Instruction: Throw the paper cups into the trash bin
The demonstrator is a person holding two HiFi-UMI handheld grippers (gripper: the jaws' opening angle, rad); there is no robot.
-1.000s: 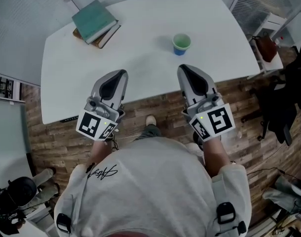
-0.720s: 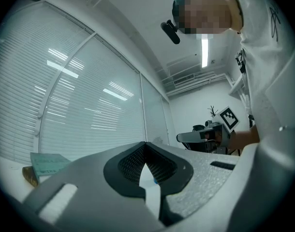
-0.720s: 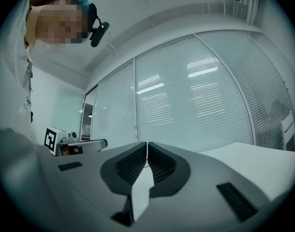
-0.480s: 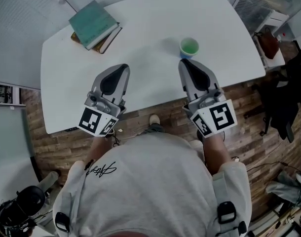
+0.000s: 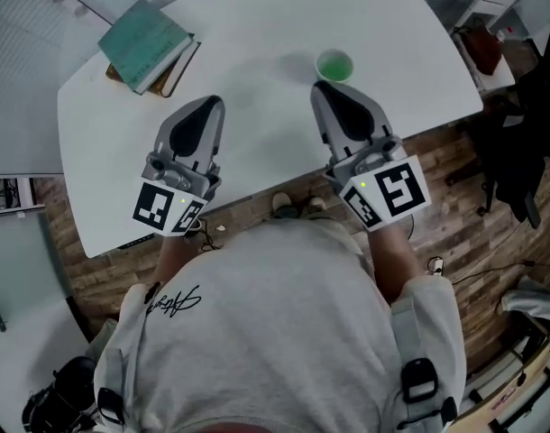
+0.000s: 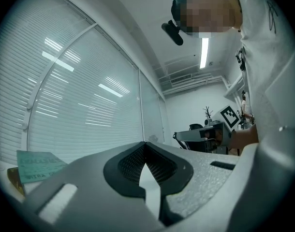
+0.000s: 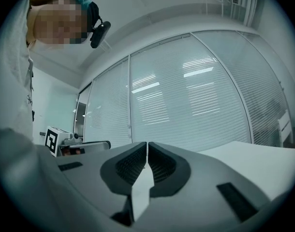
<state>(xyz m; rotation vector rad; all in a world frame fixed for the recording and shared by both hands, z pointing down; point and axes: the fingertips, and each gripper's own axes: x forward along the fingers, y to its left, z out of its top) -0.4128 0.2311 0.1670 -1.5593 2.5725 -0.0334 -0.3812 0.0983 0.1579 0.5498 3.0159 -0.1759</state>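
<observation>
A paper cup [image 5: 334, 64] with a green inside stands upright on the white table [image 5: 257, 25], toward its right side. My right gripper [image 5: 323, 89] is shut and empty, its tip just short of the cup on the near side. My left gripper [image 5: 211, 104] is also shut and empty, over the table's middle left. In the left gripper view the jaws [image 6: 145, 144] meet with nothing between them. The right gripper view shows its jaws [image 7: 147, 144] pressed together too, and the cup is hidden there.
A stack of two books [image 5: 147, 43], teal one on top, lies at the table's far left corner. Right of the table are a dark chair [image 5: 518, 142] and a brown bag [image 5: 489, 50] on the wooden floor [image 5: 455, 197]. Blinds [image 7: 186, 105] cover the windows ahead.
Both grippers have moved forward over the table, staying shut. The right one's tip has come up close behind the cup.
</observation>
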